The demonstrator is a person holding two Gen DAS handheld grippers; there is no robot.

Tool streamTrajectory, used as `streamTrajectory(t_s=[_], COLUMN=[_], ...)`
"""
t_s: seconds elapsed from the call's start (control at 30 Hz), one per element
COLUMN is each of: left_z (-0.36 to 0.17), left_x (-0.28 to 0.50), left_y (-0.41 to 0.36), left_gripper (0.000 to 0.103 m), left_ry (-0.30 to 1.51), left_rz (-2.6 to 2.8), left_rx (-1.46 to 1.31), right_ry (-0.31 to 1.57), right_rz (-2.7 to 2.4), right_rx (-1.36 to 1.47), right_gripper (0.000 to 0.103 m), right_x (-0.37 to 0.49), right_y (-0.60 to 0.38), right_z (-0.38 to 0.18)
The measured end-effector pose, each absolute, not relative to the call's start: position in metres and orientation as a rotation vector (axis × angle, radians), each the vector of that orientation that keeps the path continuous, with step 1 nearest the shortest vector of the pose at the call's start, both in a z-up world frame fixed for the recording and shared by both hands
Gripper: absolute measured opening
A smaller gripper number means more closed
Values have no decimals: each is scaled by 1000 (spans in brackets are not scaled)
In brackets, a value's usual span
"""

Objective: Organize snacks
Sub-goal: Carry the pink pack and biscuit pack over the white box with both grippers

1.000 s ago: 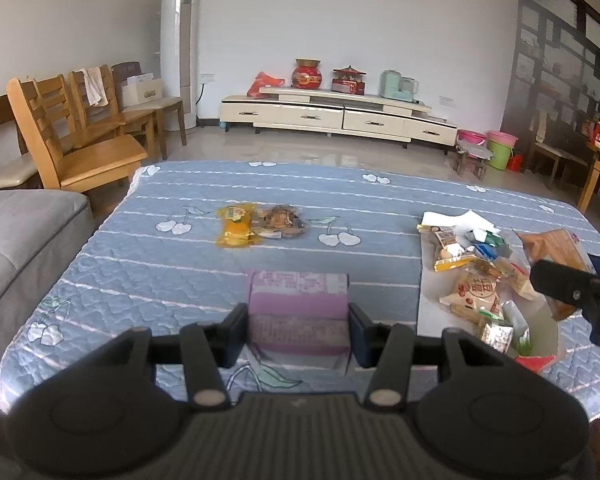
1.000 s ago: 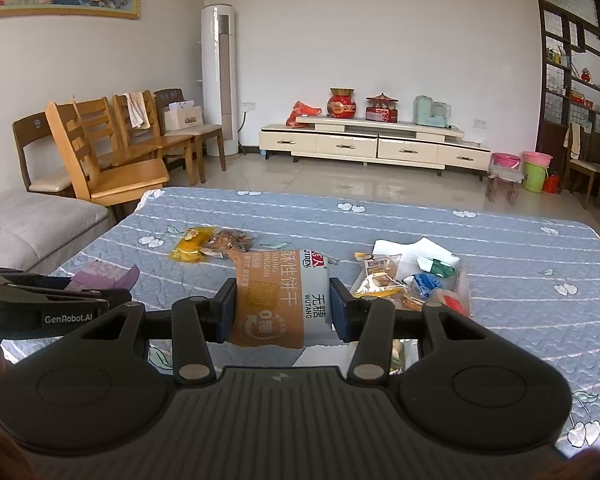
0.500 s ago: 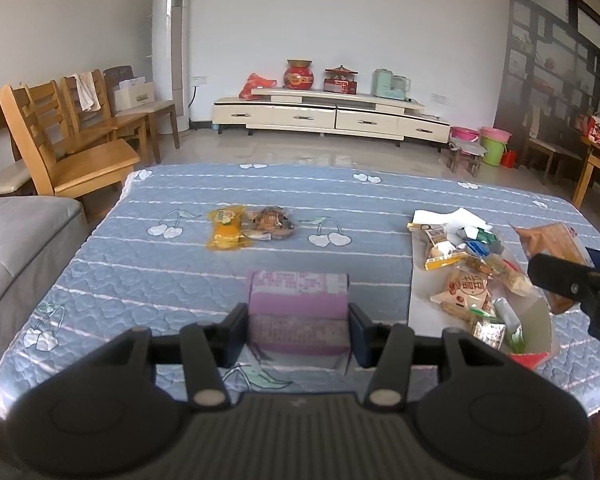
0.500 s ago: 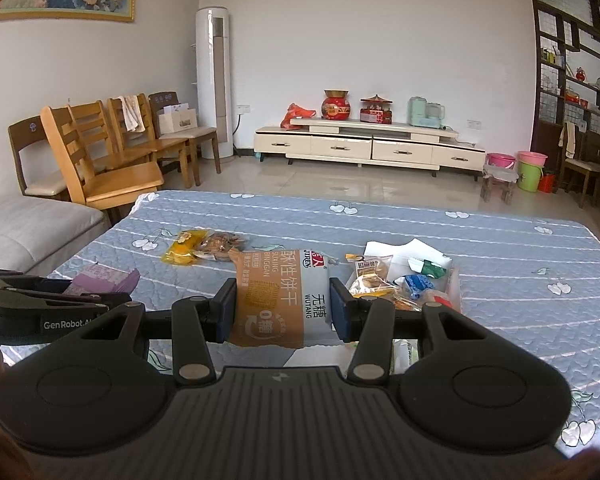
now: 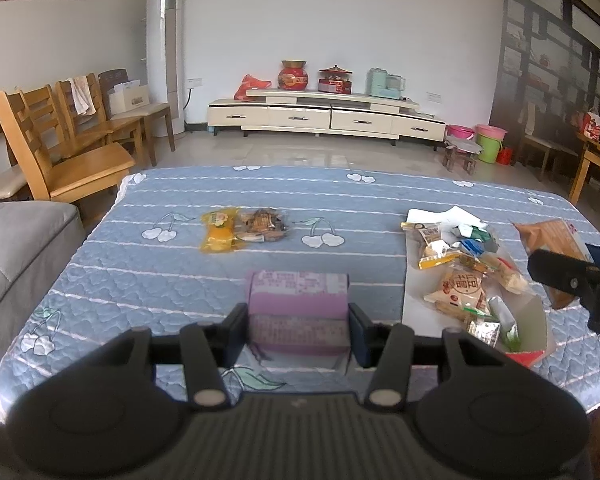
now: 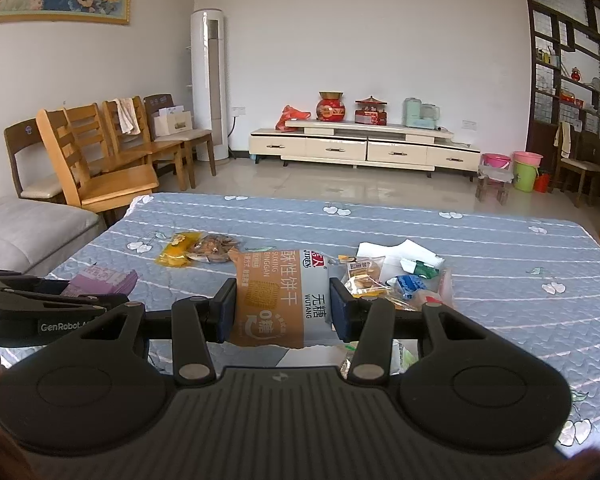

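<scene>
My left gripper is shut on a purple snack box and holds it above the blue quilted table. My right gripper is shut on an orange and white biscuit pack, held above the table. The biscuit pack also shows at the right edge of the left wrist view, and the purple box shows in the right wrist view. A yellow snack packet and a brown snack packet lie side by side mid-table. A pile of mixed snacks lies on a white box at the right.
Wooden chairs stand beyond the table's left far corner. A grey sofa runs along the left side. A cream TV cabinet stands against the far wall. A wooden table is at the far right.
Both grippers have kept their hold. The views have shifted slightly; the table contents have not moved.
</scene>
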State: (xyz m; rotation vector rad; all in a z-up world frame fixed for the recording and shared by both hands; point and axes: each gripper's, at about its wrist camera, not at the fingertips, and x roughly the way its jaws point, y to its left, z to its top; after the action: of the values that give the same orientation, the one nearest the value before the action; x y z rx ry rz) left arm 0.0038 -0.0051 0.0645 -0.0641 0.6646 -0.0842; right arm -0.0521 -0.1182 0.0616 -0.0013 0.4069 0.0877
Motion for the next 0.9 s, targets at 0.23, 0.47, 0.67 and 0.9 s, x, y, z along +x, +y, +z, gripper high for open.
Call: streamTrajectory(t_s=[0.23, 0.47, 0.67, 0.9], left_z=[65, 64, 62, 62], left_x=[5, 7, 9, 14], left_y=[-10, -17, -25, -41], left_gripper=[51, 51, 51, 51], left_ry=[666, 667, 670, 669], left_rz=[-95, -107, -125, -161], left_rx=[-56, -48, -40, -27], right_ry=[409, 411, 414, 414], right_rz=[78, 64, 52, 15], right_rx=[6, 13, 18, 30], right_gripper=[57, 58, 58, 57], right_x=[-52, -52, -55, -56], right_y=[-119, -122, -122, -130], right_z=[60, 61, 60, 60])
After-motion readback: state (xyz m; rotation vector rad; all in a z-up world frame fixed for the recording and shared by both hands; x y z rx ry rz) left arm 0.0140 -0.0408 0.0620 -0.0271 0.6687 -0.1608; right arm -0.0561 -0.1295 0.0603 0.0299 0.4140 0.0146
